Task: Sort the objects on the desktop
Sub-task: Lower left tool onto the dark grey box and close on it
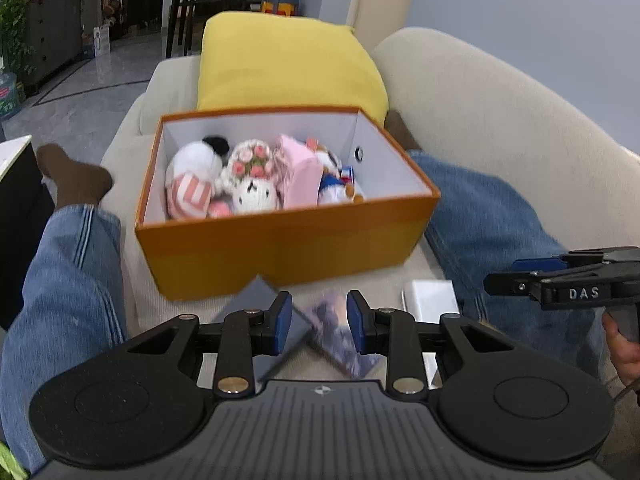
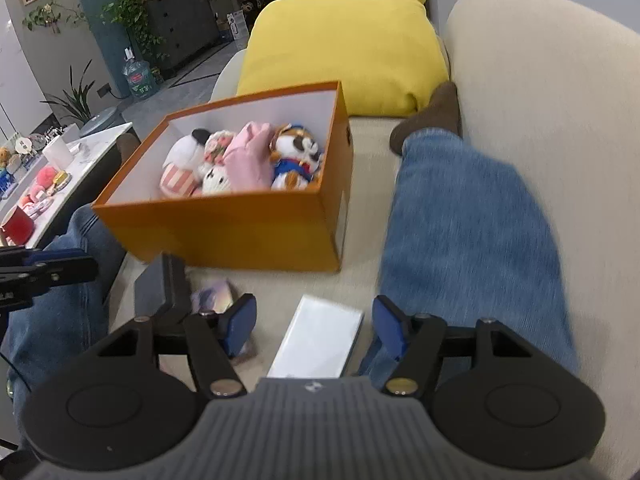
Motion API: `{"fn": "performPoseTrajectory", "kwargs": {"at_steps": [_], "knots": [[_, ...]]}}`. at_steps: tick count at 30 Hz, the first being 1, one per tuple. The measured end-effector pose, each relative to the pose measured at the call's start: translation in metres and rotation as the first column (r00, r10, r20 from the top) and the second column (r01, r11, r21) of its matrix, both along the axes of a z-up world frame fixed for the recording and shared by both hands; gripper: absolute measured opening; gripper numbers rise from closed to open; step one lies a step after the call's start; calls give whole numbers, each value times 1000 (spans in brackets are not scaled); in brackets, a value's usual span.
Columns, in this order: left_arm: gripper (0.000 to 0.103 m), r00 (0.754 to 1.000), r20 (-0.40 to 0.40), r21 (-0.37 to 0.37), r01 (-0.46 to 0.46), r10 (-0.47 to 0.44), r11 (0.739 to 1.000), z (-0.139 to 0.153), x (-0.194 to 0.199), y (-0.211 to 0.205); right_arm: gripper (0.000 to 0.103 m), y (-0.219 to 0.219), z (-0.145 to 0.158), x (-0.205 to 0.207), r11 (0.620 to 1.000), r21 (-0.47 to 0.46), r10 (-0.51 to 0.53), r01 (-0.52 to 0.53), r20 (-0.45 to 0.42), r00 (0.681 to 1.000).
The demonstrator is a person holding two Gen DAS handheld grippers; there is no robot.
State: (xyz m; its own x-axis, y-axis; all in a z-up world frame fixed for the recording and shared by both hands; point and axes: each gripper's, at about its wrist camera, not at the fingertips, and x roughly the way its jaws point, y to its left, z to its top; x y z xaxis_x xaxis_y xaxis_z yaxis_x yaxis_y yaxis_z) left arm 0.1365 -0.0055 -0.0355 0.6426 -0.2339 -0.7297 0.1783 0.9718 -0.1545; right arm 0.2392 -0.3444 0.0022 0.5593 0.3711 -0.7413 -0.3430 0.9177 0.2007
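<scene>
At the far left of the right wrist view a white counter (image 2: 86, 148) carries a red mug (image 2: 16, 226), a white cup (image 2: 58, 153) and small pink trinkets, too blurred to name; beyond it a water jug (image 2: 138, 79) stands on the floor, its label unreadable. The left hand-held gripper (image 1: 319, 322) hovers low over the cream sofa (image 1: 480, 120), its blue pads set moderately apart and holding nothing; under it lie a dark grey card (image 1: 264, 300) and a purple picture booklet (image 1: 340, 332), overlapping at their corners, any print on them too blurred to read. Just beyond, between the person's jeans-clad legs, sits the orange box (image 1: 280, 248), open and white inside; it holds a white and black plush (image 1: 198, 160), a white crocheted doll with pink flowers (image 1: 254, 184), a pink pouch (image 1: 300, 176) and a sailor-suited plush (image 1: 334, 188), packed touching one another. A yellow cushion (image 1: 288, 64) lies behind the box. To the right, a white flat box (image 2: 320, 336) rests on the sofa beside the right leg; the right hand-held gripper (image 2: 315, 326) hangs over it with its pads wide and empty; seen from the left wrist camera, its side bears the raised letters "DAS".
</scene>
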Motion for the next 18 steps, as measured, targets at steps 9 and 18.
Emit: {"fn": "performPoseTrajectory", "kwargs": {"at_steps": [9, 18], "knots": [[35, 993, -78, -17, -95, 94, 995, -23, 1, 17, 56, 48, -19, -7, 993, 57, 108, -105, -42, 993], [51, 998, -56, 135, -11, 19, 991, -48, 6, 2, 49, 91, -50, 15, 992, 39, 127, -123, -131, 983]]}}
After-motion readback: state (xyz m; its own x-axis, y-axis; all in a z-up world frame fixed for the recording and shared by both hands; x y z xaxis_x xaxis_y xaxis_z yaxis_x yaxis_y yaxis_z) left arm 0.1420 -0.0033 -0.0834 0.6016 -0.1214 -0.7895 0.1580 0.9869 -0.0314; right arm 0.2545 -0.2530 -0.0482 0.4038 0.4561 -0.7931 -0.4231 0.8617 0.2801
